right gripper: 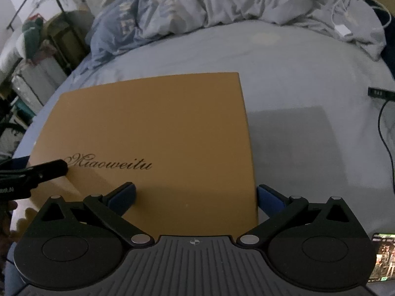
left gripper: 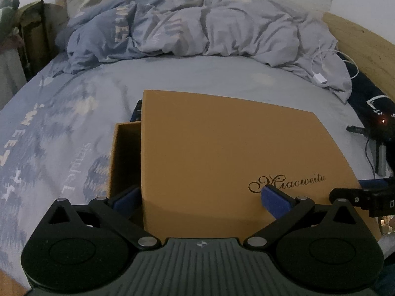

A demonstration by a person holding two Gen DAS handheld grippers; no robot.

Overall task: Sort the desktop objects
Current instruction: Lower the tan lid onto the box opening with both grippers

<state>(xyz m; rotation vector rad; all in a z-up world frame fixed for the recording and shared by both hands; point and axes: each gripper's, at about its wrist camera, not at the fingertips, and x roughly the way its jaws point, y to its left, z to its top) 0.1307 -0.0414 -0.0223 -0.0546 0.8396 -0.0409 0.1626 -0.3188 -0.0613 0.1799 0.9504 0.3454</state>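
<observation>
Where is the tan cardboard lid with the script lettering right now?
The tan cardboard lid lies skewed over the open tan box on the blue patterned bedsheet, leaving the box's left side uncovered. Both open hand-held grippers, left and right, straddle its near edge.

1 box (left gripper: pixel 128 157), 1 lid (left gripper: pixel 222 153)

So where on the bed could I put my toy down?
Bare sheet lies between the box lid and the black cable, and between the lid and the rumpled duvet. Near the left gripper and right gripper it is crowded.
</observation>
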